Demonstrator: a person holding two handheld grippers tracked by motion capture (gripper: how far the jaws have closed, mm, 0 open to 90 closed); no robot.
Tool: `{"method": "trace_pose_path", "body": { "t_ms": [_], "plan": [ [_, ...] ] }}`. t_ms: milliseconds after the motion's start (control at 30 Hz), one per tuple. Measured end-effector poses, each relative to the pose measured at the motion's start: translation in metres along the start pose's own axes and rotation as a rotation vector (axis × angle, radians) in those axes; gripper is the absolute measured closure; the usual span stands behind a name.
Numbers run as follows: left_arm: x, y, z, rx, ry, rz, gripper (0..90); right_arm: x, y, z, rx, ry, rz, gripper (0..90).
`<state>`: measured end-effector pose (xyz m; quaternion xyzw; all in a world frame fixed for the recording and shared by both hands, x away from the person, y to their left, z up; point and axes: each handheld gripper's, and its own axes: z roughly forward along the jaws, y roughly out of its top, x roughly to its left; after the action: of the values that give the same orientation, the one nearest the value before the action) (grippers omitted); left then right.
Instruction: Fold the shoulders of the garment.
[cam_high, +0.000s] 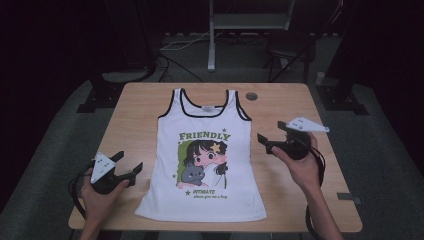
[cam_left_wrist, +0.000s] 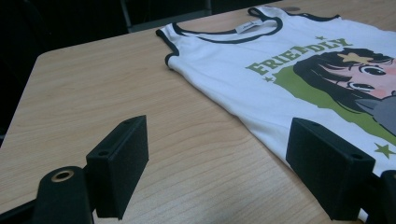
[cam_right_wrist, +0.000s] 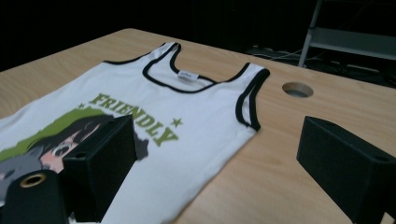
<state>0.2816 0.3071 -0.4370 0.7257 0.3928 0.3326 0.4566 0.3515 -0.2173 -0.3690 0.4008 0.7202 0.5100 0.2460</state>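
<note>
From above, the white tank top lies flat, print up, in the middle of the wooden table. My left gripper sits just off the top's lower left edge, my right gripper just off its right edge, both spread wide and holding nothing.

In my left gripper view, the jaws stand far apart over bare wood, the right one just over the tank top's side edge.

In my right gripper view, the jaws gape empty; the tank top spreads behind the left one, and a round hole lies beyond the strap.
</note>
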Motion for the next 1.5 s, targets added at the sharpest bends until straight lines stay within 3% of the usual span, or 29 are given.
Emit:
{"method": "trace_pose_path", "body": {
  "t_ms": [267, 400, 767, 900, 1500],
  "plan": [
    [0.001, 0.000, 0.000, -0.003, -0.009, -0.018, 21.0, -0.009, 0.023, 0.023, 0.016, 0.001, -0.008, 11.4],
    [0.002, 0.000, 0.000, -0.002, -0.010, -0.024, 21.0, -0.012, 0.038, 0.042, 0.028, 0.014, -0.013, 11.4],
    [0.001, 0.000, 0.000, 0.000, -0.006, -0.013, 21.0, -0.021, 0.067, 0.086, 0.059, 0.019, -0.018, 11.4],
    [0.000, 0.000, 0.001, 0.000, -0.003, -0.009, 21.0, -0.026, 0.075, 0.103, 0.062, 0.017, 0.000, 11.4],
    [-0.002, 0.000, 0.000, 0.000, 0.002, 0.003, 21.0, -0.047, 0.077, 0.168, 0.139, -0.006, 0.060, 13.3]
  ]
}}
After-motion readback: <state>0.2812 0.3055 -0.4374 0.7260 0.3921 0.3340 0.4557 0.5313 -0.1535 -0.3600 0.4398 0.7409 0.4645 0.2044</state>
